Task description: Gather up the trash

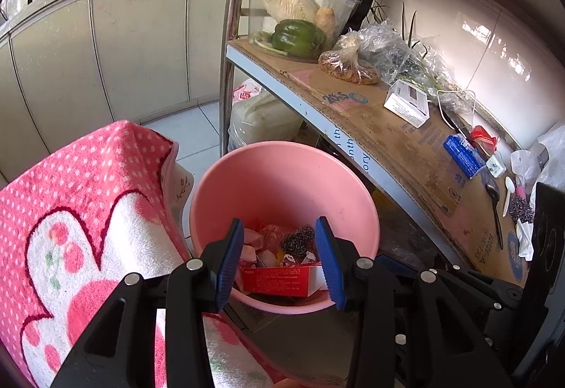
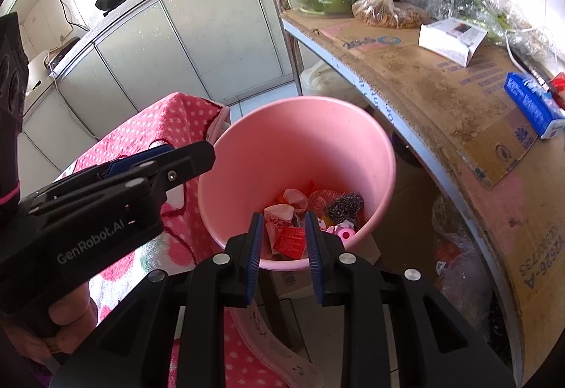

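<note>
Both grippers hang over the pink bin (image 1: 282, 183), the left gripper (image 1: 279, 257) wide and empty, the right gripper (image 2: 284, 239) narrower and also empty, so next swing right to the shelf (image 1: 399, 141) and pinch the white box (image 1: 408, 102) squarely.

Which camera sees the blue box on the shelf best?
The right wrist view. There the blue box lies large and unblocked on the cardboard-covered shelf. In the left wrist view the same blue box sits farther off, near the picture's right edge, smaller and crowded by other clutter.
</note>
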`<state>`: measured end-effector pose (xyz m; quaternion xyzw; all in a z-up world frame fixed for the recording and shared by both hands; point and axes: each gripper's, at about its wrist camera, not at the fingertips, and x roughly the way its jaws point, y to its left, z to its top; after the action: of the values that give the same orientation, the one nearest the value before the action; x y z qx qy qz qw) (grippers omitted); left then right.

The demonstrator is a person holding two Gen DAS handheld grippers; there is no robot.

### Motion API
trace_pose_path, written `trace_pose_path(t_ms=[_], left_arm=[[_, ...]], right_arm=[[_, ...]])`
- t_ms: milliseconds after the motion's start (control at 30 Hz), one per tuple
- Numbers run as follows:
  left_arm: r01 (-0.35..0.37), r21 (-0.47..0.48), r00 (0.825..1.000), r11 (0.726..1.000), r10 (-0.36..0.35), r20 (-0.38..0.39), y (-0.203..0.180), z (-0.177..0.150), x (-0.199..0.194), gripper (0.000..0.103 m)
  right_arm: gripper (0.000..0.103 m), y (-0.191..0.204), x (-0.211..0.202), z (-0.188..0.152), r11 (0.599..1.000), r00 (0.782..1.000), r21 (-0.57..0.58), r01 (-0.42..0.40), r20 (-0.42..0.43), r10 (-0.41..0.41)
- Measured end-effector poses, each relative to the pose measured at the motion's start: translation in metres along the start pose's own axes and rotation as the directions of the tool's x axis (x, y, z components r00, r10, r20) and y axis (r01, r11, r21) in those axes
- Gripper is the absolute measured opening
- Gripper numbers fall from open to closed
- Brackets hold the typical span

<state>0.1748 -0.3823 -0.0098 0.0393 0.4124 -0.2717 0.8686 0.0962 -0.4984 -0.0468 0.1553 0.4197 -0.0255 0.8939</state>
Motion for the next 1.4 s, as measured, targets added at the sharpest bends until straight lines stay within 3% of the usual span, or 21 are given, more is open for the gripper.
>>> trace_pose_path(t_ms=[533, 667, 767, 1400], left_arm=[[-0.011, 0.001, 0.999, 1.0, 0.011, 0.052, 0.0, -0.01, -0.039, 0.04], [-0.02, 0.008, 0.996, 1.0, 0.02, 0.085, 0.0, -0.014, -0.055, 0.04], [-0.03, 0.018, 0.994, 0.999, 0.028, 0.106, 0.0, -0.018, -0.066, 0.04], [-0.056, -0.022, 0.987, 0.998, 0.059, 0.151, 0.026, -0.06, -0.113, 0.04]], right_arm=[[0.026, 0.014, -0.022, -0.008, 1.0, 0.999, -0.019, -0.001, 0.052, 0.002], [0.036, 0.019, -0.032, -0.011, 1.0, 0.997, -0.016, -0.006, 0.082, 0.007], [0.038, 0.025, -0.039, -0.015, 1.0, 0.995, -0.021, -0.011, 0.101, 0.013], [0.038, 0.074, -0.082, -0.045, 0.994, 0.98, -0.094, 0.051, 0.194, -0.032]])
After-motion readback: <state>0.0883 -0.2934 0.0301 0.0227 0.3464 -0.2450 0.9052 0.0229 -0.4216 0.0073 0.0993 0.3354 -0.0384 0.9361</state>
